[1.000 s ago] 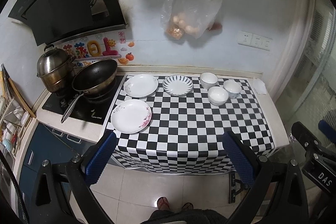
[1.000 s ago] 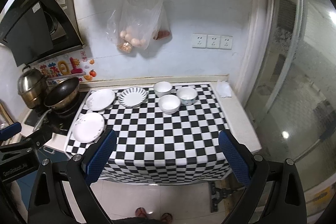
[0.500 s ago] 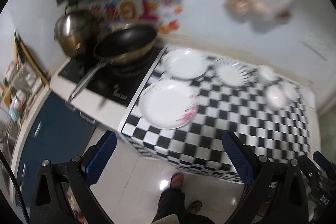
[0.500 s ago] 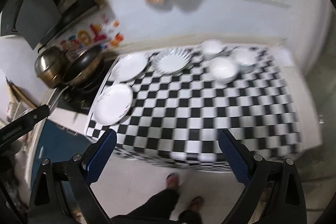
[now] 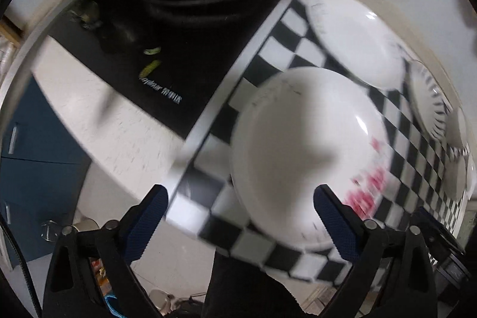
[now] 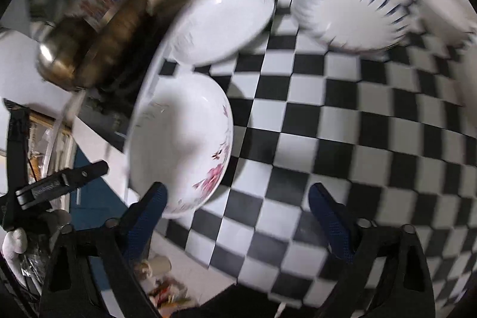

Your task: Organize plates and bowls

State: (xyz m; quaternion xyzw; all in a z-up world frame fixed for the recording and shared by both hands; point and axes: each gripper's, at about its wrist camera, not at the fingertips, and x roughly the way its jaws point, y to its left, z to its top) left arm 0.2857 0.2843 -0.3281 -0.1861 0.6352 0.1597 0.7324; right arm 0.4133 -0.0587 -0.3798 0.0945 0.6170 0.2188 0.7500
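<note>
While both claws had just been narrowing a little with nothing yet between the pads, the left claw (image 5: 240, 224) gaped over the white, pink-flowered china plate (image 5: 301, 151) at the checkered counter (image 6: 342, 121) corner (right claw (image 6: 237, 218) beside it); next, I judged, a rim pinch.

The left tool (image 5: 240, 216) points straight down, its jaws wide apart with nothing pressed between them. The right tool (image 6: 237, 213) tilts steeply downward, also wide. Both have just been closing slightly.
</note>
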